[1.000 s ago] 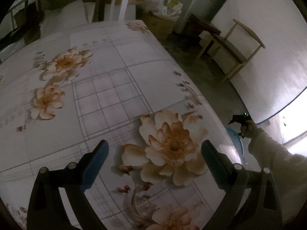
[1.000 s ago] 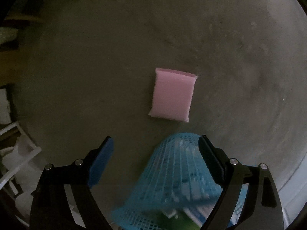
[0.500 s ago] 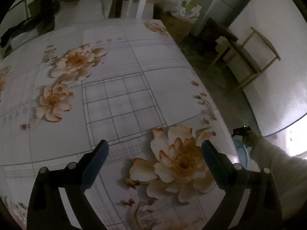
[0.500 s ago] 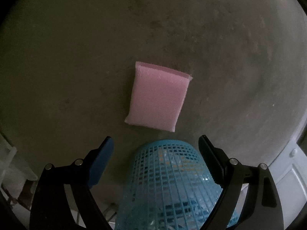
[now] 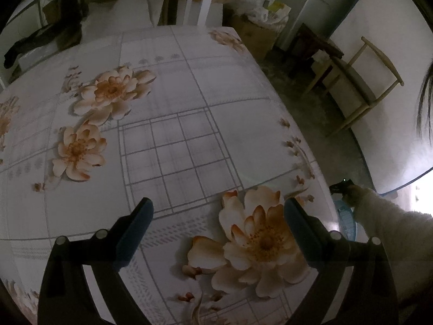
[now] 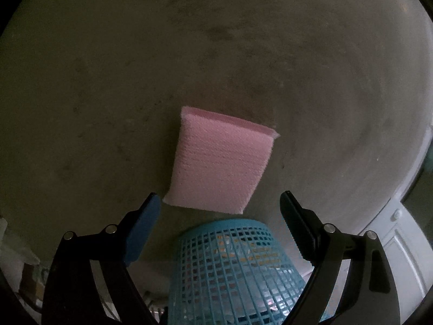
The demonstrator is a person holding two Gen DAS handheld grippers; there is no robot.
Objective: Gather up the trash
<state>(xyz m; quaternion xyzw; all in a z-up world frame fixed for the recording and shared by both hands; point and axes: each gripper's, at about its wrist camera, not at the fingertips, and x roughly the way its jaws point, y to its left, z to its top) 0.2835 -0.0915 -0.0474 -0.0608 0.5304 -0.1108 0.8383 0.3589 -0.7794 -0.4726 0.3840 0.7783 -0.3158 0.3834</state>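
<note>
Pink sponge (image 6: 220, 162) is lying on the floor (image 6: 108, 67); the right hand-held gripper (image 6: 219, 211), jaws apart and empty, is aligning for pickup.

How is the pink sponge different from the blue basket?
The pink sponge is flat and solid, while the blue basket is tall with mesh walls full of holes. The sponge is soft-looking and plain pink; the basket is stiff-looking plastic with things showing through it. Both sit on the grey floor, close together, ahead of the open right tongs.
</note>
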